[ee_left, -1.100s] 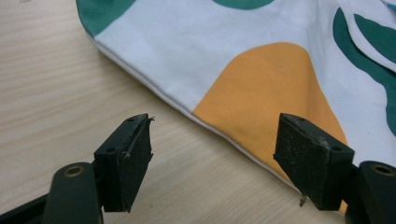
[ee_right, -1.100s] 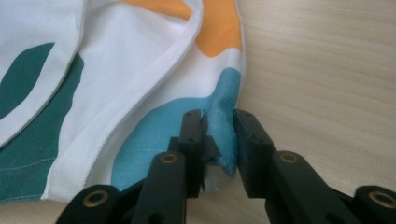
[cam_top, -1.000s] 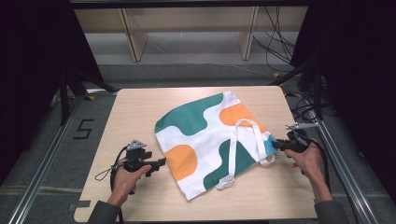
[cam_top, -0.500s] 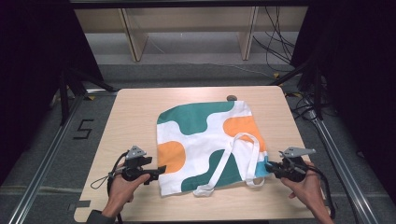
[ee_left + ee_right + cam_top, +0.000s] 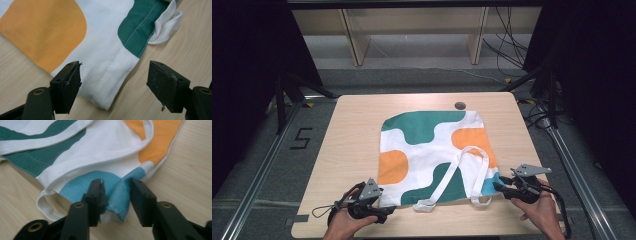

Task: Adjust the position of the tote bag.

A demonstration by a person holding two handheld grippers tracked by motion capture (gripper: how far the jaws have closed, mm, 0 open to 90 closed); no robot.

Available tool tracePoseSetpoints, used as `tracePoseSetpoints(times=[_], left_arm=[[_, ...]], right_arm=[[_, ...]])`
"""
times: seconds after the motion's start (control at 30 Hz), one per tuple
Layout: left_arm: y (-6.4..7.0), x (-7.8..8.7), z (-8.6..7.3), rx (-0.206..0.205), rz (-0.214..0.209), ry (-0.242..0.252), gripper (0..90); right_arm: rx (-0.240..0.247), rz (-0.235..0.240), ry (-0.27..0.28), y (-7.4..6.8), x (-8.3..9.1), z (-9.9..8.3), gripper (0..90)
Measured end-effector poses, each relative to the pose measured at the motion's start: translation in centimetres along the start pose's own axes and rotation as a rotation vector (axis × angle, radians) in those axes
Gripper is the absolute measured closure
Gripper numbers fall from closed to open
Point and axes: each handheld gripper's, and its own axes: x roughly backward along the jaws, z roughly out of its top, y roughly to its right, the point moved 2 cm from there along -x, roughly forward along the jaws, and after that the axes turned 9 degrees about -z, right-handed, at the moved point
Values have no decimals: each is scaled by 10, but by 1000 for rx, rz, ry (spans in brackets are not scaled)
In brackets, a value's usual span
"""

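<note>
Item: white cloth tote bag printed with green, orange and blue blobs (image 5: 432, 150), laid flat on the pale wooden table (image 5: 357, 130). The bag is placed centrally on the table, its open mouth and two white webbing handles (image 5: 462, 175) turned toward the table's near edge. A small dark round hole in the table (image 5: 459, 105) is seen just beyond the bag's far edge.

Step in hand, as judged: the bag appears to be held by its two near corners for straightening or folding. To do this well, both corners should be taken deep enough that the cloth cannot slip, all layers of the hem should be caught together, and the two corners should be moved evenly so that no skew is put into the cloth. The loose handles, which lie across the bag and trail over its near edge, are best kept clear of the jaws.

Left gripper (image 5: 113, 83): at the bag's near-left corner. The jaws are spread wide, one on each side of the white corner (image 5: 107, 82); the left jaw is seen at the cloth's edge, possibly touching it, and the right jaw stands apart from it over bare table. Nothing is gripped.

Right gripper (image 5: 116, 191): at the bag's near-right corner. The jaws are drawn in on a raised fold of the blue corner cloth (image 5: 120, 192), which is bunched between them; the corner is judged to be pinched and held.
</note>
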Motion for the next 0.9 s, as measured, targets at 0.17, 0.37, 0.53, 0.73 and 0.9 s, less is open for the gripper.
tracePoseSetpoints(times=[0.17,0.37,0.53,0.73,0.9], left_arm=[[3,-11,3,-43,14,-23,267],[7,-29,12,-138,46,-88,289],[9,-32,17,-161,49,-91,335],[20,-35,23,-260,75,-165,358],[17,-34,24,-249,78,-184,346]], right_arm=[[-78,30,15,-4,4,0,503],[-65,13,46,-2,3,2,463],[-71,19,52,-1,4,3,458],[-72,15,58,0,4,3,459],[-67,9,54,2,6,4,460]])
